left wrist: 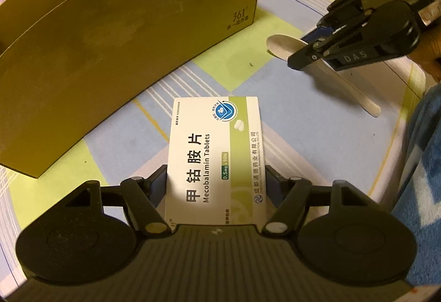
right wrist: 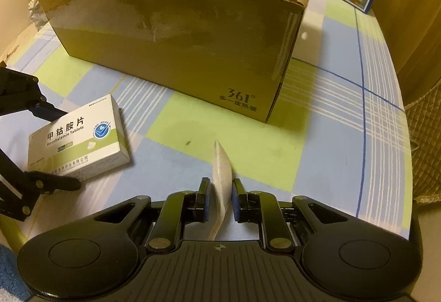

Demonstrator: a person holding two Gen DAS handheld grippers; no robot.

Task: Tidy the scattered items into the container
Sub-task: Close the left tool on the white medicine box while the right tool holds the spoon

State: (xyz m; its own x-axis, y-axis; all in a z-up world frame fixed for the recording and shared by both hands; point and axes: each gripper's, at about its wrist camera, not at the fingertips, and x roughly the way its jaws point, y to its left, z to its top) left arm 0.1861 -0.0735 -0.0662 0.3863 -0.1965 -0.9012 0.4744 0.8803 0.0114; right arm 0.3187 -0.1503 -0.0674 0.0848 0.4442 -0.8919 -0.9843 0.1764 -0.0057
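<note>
While the cardboard box (right wrist: 176,34) stood open ahead, the left gripper (left wrist: 216,178) clamped the tablet box (left wrist: 215,158) and the right gripper (right wrist: 220,200) pinched the spoon (right wrist: 222,172).

Both wrist views low, close, facing cardboard box (left wrist: 110,40), sharing checked tablecloth (right wrist: 344,136)

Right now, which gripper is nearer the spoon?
Right. The right gripper straddles the spoon; the left gripper is off to the side, around the tablet box.

dim yellowish light, fisheye-warped edges
</note>
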